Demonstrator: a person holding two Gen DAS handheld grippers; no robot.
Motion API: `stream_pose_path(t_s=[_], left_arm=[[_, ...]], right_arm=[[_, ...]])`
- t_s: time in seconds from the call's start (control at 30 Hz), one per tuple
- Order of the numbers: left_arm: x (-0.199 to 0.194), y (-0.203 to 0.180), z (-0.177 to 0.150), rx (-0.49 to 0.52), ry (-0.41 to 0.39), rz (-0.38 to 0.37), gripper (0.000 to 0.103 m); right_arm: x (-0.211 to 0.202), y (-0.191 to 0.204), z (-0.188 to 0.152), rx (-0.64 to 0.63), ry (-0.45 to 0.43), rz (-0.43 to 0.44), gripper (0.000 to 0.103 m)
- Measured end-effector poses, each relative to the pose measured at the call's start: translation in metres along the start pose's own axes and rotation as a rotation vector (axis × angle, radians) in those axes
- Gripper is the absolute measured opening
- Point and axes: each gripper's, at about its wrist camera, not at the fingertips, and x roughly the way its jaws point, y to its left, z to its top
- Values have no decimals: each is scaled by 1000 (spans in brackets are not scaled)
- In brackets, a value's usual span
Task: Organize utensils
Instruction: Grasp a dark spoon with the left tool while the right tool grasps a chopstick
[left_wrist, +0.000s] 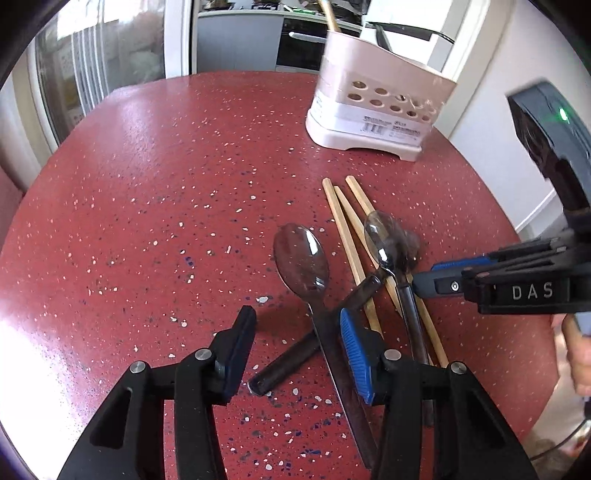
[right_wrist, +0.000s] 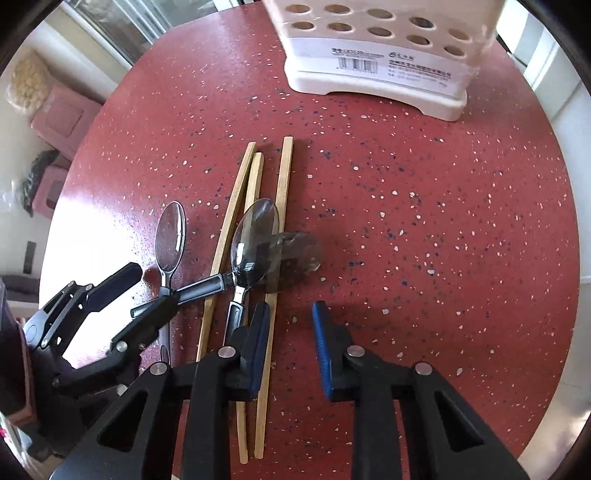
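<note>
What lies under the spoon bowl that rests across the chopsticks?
Under that spoon lie wooden chopsticks on the red table; the parts beneath its bowl are hidden.

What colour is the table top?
Dark red with small pale speckles; the right wrist view shows it best.

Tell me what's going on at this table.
A person with a tool in each hand is sorting a pile of spoons and wooden chopsticks on a red table. A white utensil holder stands at the far side. The left tool is open and straddles the handle of the big spoon. The right tool, also open, hangs over the chopsticks. Neither grips anything yet.
</note>
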Motion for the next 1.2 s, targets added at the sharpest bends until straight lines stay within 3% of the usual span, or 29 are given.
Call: stream_pose_path(t_s=[0.37,0.6,0.7,0.87,1.03,1.2], left_arm=[[9,-1,11,-9,40,-3,76],[11,1,14,-4,59,11,76],[15,-3,15,19,74,28,75],[17,-5,19,23,106,3,65],[17,-7,20,14,113,-26,33],[13,-4,15,-10,74,-17,32]], right_arm=[[5,5,-5,-8,-7,-7,26],[12,26,3,-58,1,-72,25],[15,31,4,-59,24,-59,6],[13,29,2,-58,3,-29,6],[6,12,-7,-66,-22,-17,6],[-2,-4,-15,-52,-61,22,6]])
